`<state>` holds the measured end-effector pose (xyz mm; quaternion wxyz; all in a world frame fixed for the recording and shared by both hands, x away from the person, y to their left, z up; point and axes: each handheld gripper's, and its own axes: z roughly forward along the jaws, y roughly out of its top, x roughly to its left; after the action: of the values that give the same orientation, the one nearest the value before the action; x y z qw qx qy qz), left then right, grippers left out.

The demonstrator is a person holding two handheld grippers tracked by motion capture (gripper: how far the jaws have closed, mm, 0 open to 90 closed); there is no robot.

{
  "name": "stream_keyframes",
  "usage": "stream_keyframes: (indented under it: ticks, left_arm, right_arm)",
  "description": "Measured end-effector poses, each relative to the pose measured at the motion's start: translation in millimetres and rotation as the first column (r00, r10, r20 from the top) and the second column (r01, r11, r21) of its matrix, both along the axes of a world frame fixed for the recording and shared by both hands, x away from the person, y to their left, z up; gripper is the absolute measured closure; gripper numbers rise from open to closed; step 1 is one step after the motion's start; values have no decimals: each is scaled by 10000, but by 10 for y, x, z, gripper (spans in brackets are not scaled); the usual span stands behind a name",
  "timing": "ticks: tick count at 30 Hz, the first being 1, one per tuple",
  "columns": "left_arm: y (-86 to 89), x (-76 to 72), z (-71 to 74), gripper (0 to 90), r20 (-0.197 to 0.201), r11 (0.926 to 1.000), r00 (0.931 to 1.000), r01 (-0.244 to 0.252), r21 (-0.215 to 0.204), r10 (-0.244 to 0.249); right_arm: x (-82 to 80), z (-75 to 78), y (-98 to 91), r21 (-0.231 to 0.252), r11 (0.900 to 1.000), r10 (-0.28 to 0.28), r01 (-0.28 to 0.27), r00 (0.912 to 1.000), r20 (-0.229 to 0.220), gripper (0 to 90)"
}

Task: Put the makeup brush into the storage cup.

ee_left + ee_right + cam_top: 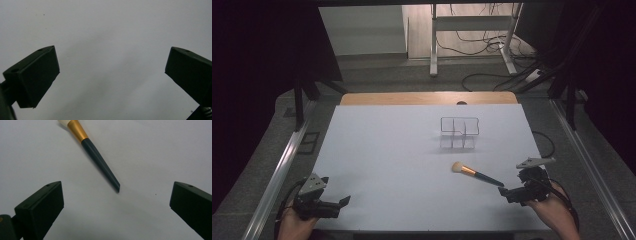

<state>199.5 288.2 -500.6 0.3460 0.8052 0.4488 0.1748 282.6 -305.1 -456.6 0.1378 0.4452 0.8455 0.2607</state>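
A makeup brush [476,174] with a pale head, gold ferrule and dark handle lies flat on the white table mat [402,165], right of centre. My right gripper [505,192] is open just behind the handle's tip. In the right gripper view the brush [96,155] points down between the two spread jaws, and nothing touches it. A clear acrylic organiser [459,133] with several compartments stands upright beyond the brush. My left gripper [343,202] rests open at the front left of the mat; its own view has bare mat [110,37] between the jaws.
The mat covers a wooden table whose far edge [427,98] shows beyond it. Metal rails run along both sides. Behind the table stand a desk frame [472,30] and loose cables on the floor.
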Motion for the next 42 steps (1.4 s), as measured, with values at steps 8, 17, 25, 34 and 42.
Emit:
stream_keyframes:
  ticks: [8, 17, 25, 34, 42]
  left_arm:
    - [-2, 2, -2, 0, -19, 10000, 10000, 24, 34, -24]
    - [-3, 3, -3, 0, -60, 9999, 10000, 72, 88, -71]
    - [-4, 3, -2, 0, -60, 9999, 9999, 86, 99, -86]
    - [-6, 4, -6, 0, -77, 9999, 9999, 103, 138, -102]
    - [-10, 6, -9, 0, -98, 9998, 9999, 111, 169, -110]
  right_arm:
    - [63, -3, 24, -222, 9998, -19, 14, 9997, -226, 0]
    - [148, 6, 60, -18, 10000, 1, -2, 9989, -478, 0]
    - [222, 2, 127, -268, 9994, 219, -234, 9983, -538, 0]
    - [294, -26, 207, -449, 9981, 406, -433, 9975, -584, 0]
    - [346, -62, 310, -494, 9967, 612, -644, 9961, -641, 0]
